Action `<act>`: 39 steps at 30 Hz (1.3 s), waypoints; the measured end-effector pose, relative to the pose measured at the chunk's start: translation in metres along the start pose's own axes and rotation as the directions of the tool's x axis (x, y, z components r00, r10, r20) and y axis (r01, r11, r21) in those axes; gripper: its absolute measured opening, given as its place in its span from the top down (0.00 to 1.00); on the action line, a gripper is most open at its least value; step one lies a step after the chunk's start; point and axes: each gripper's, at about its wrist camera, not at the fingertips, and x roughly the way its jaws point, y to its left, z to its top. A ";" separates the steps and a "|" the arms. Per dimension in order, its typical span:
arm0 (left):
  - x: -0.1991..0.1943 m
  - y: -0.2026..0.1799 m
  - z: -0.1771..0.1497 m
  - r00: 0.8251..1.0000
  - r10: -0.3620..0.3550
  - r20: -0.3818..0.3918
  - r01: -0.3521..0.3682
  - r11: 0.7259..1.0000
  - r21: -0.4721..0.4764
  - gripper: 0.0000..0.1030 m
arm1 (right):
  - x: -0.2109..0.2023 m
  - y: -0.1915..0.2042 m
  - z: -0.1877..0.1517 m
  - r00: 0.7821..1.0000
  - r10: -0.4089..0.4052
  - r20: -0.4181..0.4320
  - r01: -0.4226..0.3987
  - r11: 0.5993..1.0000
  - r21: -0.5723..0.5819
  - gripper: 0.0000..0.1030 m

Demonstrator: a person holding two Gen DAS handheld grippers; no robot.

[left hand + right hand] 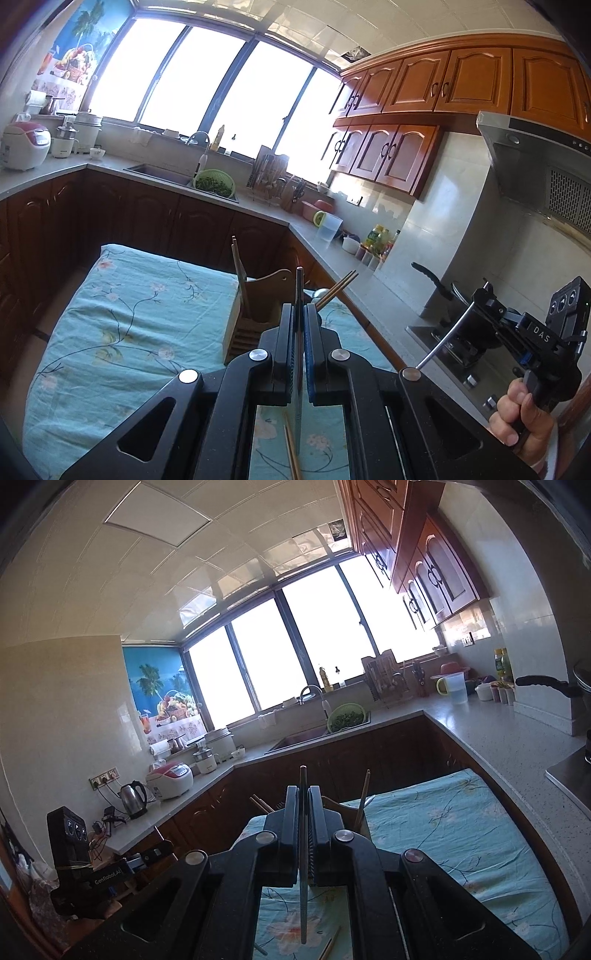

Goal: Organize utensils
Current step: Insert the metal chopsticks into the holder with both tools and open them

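My left gripper (299, 310) is shut on a thin metal utensil (299, 284) that runs upright between its pads. A wooden utensil holder (255, 314) stands just beyond it on the floral cloth (129, 314), with wooden chopsticks (238, 266) upright in it and another pair (338, 290) leaning right. My right gripper (303, 794) is shut on a thin metal utensil (303, 849); seen from the left wrist (476, 314), its metal handle (443, 339) slants down-left. Chopsticks (364, 797) rise from the holder beyond it. Loose chopsticks (291, 450) lie on the cloth under the left gripper.
Stone counters (332, 251) wrap the kitchen with a sink (162, 173) and green colander (214, 182). A stove and pan (436, 284) sit at the right under a range hood (535, 158). A rice cooker (170, 779) and kettle (133, 799) stand on the left counter.
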 end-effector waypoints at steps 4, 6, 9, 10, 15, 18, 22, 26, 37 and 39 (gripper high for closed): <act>0.021 0.004 0.008 1.000 0.005 0.008 -0.005 1.000 -0.006 0.97 | 0.023 -0.011 0.002 1.000 -0.019 -0.012 0.019 1.000 0.020 0.96; 0.034 0.007 0.015 1.000 0.012 0.018 -0.012 1.000 -0.010 0.97 | 0.036 -0.016 0.005 1.000 -0.029 -0.011 0.030 0.999 0.028 0.96; 0.052 0.012 0.029 0.998 0.026 0.058 -0.026 1.000 -0.005 0.97 | 0.059 -0.020 0.015 0.999 -0.042 -0.010 0.042 0.999 0.028 0.96; 0.059 0.013 0.034 0.997 0.032 0.073 -0.031 0.999 -0.006 0.97 | 0.066 -0.022 0.018 0.999 -0.046 -0.004 0.046 0.998 0.030 0.96; 0.093 0.024 0.056 0.987 0.060 0.147 -0.056 0.998 -0.034 0.97 | 0.102 -0.027 0.037 0.995 -0.088 0.041 0.088 0.996 0.016 0.96; 0.114 0.027 0.065 0.979 0.080 0.187 -0.073 0.996 -0.041 0.97 | 0.119 -0.028 0.044 0.991 -0.112 0.074 0.112 0.994 0.003 0.96; 0.140 0.029 0.057 0.971 0.108 0.215 -0.103 0.994 -0.034 0.97 | 0.137 -0.031 0.043 0.986 -0.136 0.092 0.138 0.990 -0.014 0.96; 0.168 0.026 0.034 0.970 0.126 0.209 -0.125 0.992 -0.017 0.97 | 0.151 -0.032 0.030 0.983 -0.158 0.089 0.163 0.986 -0.042 0.96; 0.211 0.030 0.000 0.983 0.150 0.109 -0.152 0.988 0.009 0.97 | 0.177 -0.056 -0.014 0.985 -0.170 -0.019 0.171 0.985 0.008 0.96; 0.210 0.031 0.002 0.985 0.148 0.090 -0.150 0.989 0.010 0.97 | 0.182 -0.060 -0.021 0.984 -0.169 -0.046 0.171 0.985 0.022 0.96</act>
